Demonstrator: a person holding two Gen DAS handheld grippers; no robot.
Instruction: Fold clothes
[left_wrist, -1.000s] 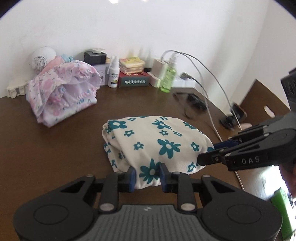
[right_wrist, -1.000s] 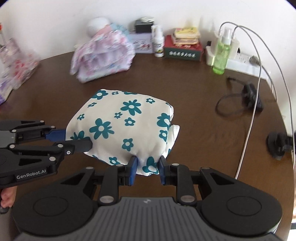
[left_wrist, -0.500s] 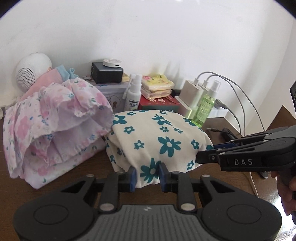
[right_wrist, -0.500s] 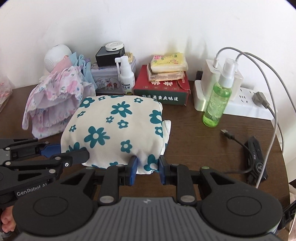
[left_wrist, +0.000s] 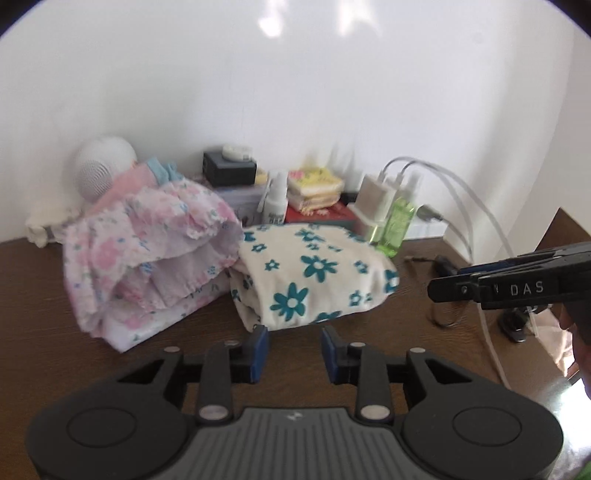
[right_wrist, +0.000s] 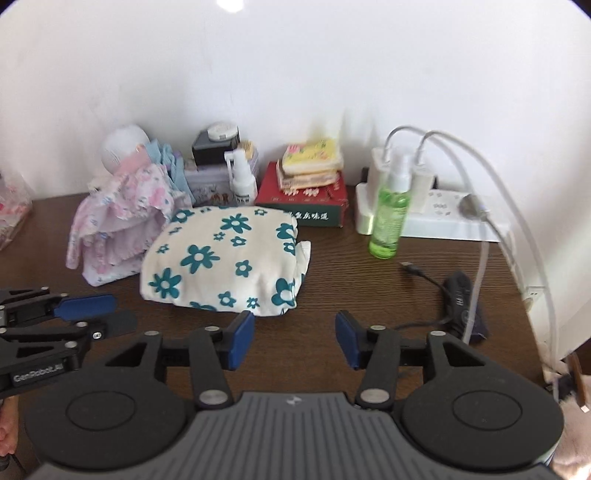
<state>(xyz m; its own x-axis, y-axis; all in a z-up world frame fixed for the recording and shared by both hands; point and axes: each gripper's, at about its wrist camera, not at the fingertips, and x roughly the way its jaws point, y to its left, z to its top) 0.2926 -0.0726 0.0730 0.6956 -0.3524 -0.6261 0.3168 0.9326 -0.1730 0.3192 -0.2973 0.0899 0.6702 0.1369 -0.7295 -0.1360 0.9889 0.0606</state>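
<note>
A folded cream garment with teal flowers (left_wrist: 314, 273) (right_wrist: 225, 262) lies on the dark wooden table (left_wrist: 44, 325), pushed up beside a folded pink floral garment (left_wrist: 147, 254) (right_wrist: 118, 229). My left gripper (left_wrist: 293, 345) sits just short of the cream garment's near edge, its jaws opening with nothing between them. My right gripper (right_wrist: 293, 332) also stands off the near edge of that garment, jaws opening and wide apart, holding nothing. Each gripper shows from the side in the other's view: the right gripper (left_wrist: 436, 286) at the right edge, the left gripper (right_wrist: 122, 314) at the lower left.
Along the wall stand a white round speaker (left_wrist: 103, 170), a black box (left_wrist: 229, 168), a white spray bottle (right_wrist: 242, 181), a red box with packets (right_wrist: 306, 199), a green bottle (right_wrist: 389, 218) and a power strip (right_wrist: 443, 218) with white cables. A black cable (right_wrist: 458, 295) lies right.
Both grippers let go of the cream floral garment and drew back from it with jaws parted. The garment now rests on the table next to the pink one.
</note>
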